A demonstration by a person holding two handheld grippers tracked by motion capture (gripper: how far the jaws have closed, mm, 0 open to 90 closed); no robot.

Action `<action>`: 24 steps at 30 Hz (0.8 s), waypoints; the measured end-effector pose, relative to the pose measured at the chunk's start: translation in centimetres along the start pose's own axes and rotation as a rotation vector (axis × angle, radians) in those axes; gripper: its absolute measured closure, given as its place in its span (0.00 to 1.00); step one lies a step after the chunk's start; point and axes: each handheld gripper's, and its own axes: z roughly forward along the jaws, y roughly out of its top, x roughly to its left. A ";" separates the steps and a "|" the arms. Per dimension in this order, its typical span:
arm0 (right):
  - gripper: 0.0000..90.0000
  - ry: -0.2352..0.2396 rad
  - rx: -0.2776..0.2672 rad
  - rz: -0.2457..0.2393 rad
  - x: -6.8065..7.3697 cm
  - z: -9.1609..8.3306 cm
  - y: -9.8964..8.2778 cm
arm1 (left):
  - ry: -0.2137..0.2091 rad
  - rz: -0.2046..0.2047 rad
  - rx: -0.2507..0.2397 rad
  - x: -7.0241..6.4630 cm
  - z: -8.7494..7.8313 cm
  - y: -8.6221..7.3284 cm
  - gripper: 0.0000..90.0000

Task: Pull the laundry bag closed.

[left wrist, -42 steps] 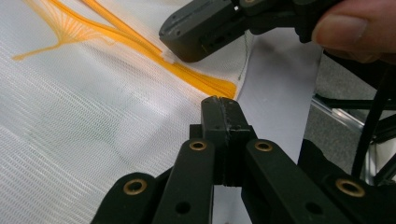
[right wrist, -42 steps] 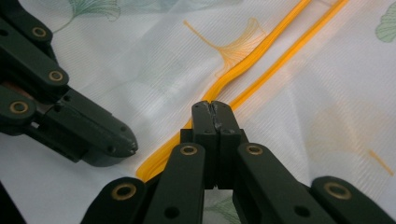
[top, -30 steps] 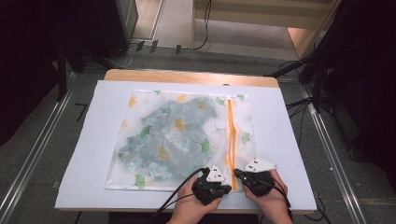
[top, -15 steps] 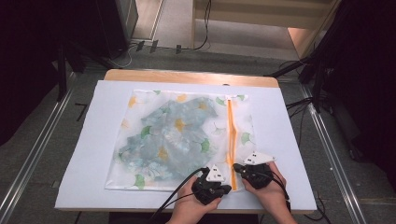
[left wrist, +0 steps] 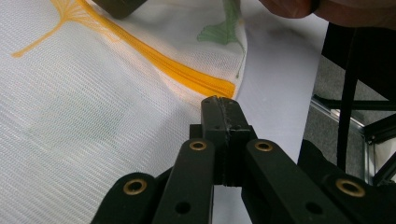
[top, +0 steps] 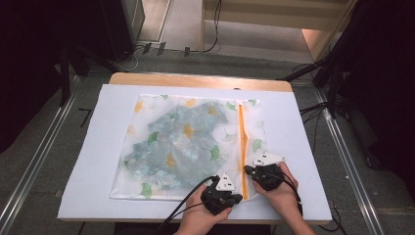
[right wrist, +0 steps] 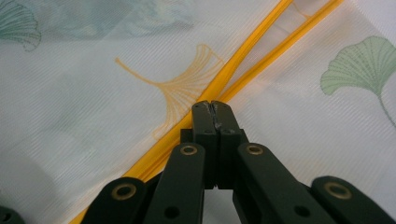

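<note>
A white mesh bag [top: 181,142] printed with ginkgo leaves lies flat, an orange zipper [top: 242,137] running down its right side. My left gripper [top: 238,194] is shut at the bag's near corner, its tips [left wrist: 222,103] just below the zipper's end [left wrist: 219,86]; the pinched edge is hidden under the jaws. My right gripper [top: 246,171] is shut right on the zipper [right wrist: 243,46]. Its tips [right wrist: 212,106] sit where the two orange rows meet: joined behind them, parted beyond. The pull itself is hidden between the pads.
The bag rests on a white sheet [top: 298,147] that covers a wooden table [top: 195,80]. Black cables trail from both grippers over the table's near edge. Metal rails [top: 347,152] run along the floor on either side.
My right gripper has slid a little farther from the person along the zipper. The left gripper has stayed put at the bag's near corner.
</note>
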 end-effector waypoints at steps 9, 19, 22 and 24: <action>1.00 -0.008 0.005 -0.001 -0.8 0.7 0.9 | 0.000 0.001 0.003 0.0 0.0 0.0 1.00; 1.00 -0.001 0.029 -0.025 -1.8 1.6 2.1 | 0.002 0.003 -0.001 0.0 0.0 0.0 1.00; 1.00 0.008 0.031 -0.023 -2.0 1.8 2.3 | 0.001 0.003 0.001 0.0 0.0 0.0 1.00; 1.00 0.012 0.032 -0.023 -2.2 1.9 2.4 | 0.002 0.004 0.003 0.0 0.0 0.0 1.00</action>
